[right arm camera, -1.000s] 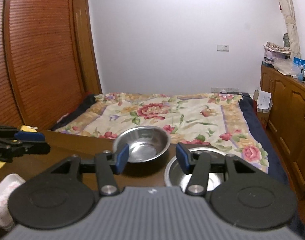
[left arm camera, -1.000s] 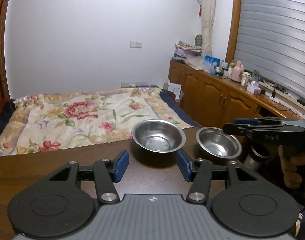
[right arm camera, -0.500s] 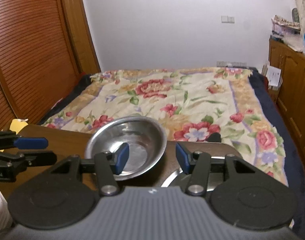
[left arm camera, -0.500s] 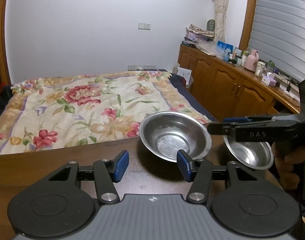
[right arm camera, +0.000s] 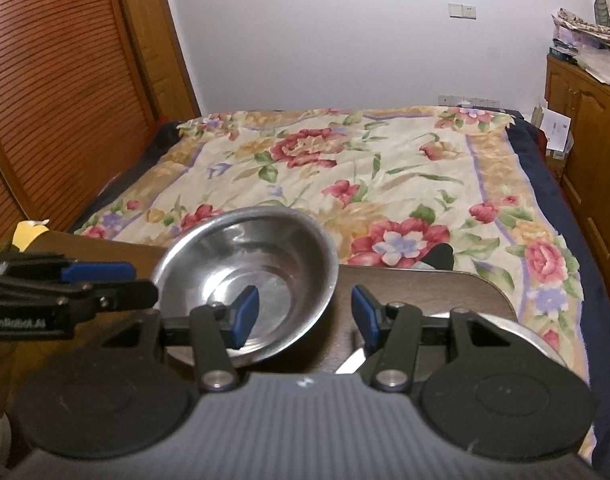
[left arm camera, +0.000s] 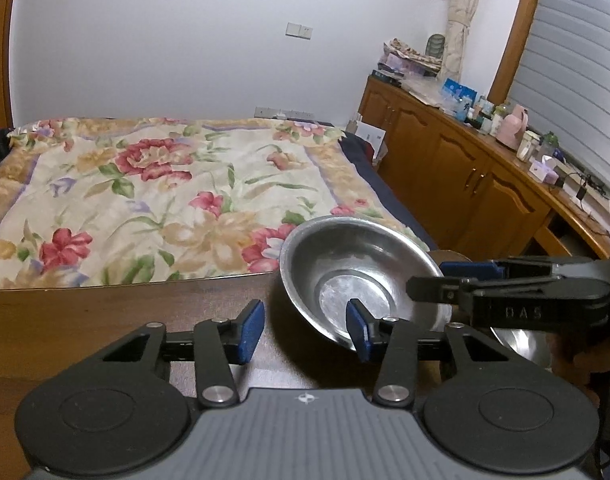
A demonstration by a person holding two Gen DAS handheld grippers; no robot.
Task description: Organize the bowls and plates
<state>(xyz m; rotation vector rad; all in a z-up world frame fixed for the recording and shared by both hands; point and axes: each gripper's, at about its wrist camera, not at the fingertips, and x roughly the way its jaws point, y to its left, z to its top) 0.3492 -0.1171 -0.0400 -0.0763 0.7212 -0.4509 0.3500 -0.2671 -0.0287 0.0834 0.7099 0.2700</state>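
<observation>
Both claws have closed in on the near steel bowl [left arm camera: 361,280] since a second ago, and it now looks tipped, so I judge the pickup is starting. The left claw [left arm camera: 305,332] stands apart, its right finger inside the bowl. The right claw [right arm camera: 301,316] is likewise apart, its left finger inside. Two bowls: the second bowl [right arm camera: 501,332] lies right of the right claw on the table [left arm camera: 125,312]
</observation>
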